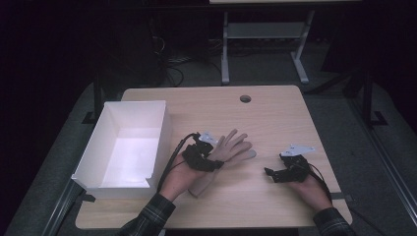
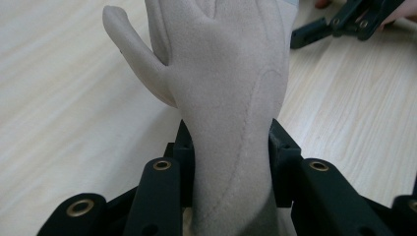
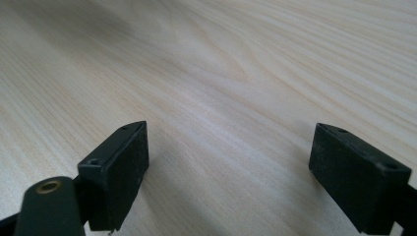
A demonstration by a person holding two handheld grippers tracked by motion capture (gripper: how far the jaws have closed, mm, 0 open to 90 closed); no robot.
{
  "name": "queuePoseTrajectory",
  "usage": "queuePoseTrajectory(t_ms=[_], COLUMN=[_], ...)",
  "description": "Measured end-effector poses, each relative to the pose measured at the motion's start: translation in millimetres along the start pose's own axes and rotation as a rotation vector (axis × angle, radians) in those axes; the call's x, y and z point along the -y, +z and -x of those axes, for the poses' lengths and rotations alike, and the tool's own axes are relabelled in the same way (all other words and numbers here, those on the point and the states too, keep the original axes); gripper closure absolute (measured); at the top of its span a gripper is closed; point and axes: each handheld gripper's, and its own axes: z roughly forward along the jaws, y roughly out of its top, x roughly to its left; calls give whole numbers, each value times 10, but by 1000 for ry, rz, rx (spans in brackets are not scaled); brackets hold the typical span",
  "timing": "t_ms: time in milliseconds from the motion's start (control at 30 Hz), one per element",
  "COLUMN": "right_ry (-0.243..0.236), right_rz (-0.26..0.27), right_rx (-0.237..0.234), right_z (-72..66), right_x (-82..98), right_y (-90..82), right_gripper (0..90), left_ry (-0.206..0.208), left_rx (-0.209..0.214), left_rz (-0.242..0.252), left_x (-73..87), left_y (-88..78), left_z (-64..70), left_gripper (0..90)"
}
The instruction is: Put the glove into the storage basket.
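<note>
Beige suede glove (image 2: 223, 98), cuff cut off at six o'clock, clamped at the wrist by the left gripper (image 2: 230, 162) beside the white bin (image 1: 93, 162); right gripper (image 3: 228, 167) agape over bare table (image 3: 221, 73)

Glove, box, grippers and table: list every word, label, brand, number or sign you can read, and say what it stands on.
None can be read.
Beige glove: stitched seams, no lettering.
White box: plain walls, no print.
Left gripper, shut on the glove: black jaws with brass eyelets, no marking.
Right gripper, open: no marking.
Wooden table: wood grain and a round hole, no text.
</note>
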Motion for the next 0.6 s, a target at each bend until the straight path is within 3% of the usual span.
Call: queuePoseTrajectory(t_ms=[367, 600], right_ry=[-2, 2], right_rz=[-1, 0], right_rx=[0, 0], right_z=[2, -1], right_x=[0, -1], right_y=[-1, 0], right_gripper=[148, 148], left_ry=[-23, -8], left_rx=[-35, -58], left_rz=[50, 45], left_x=[-238, -315], left_y=[-461, -737], left_z=[-126, -217], left_gripper=[653, 653])
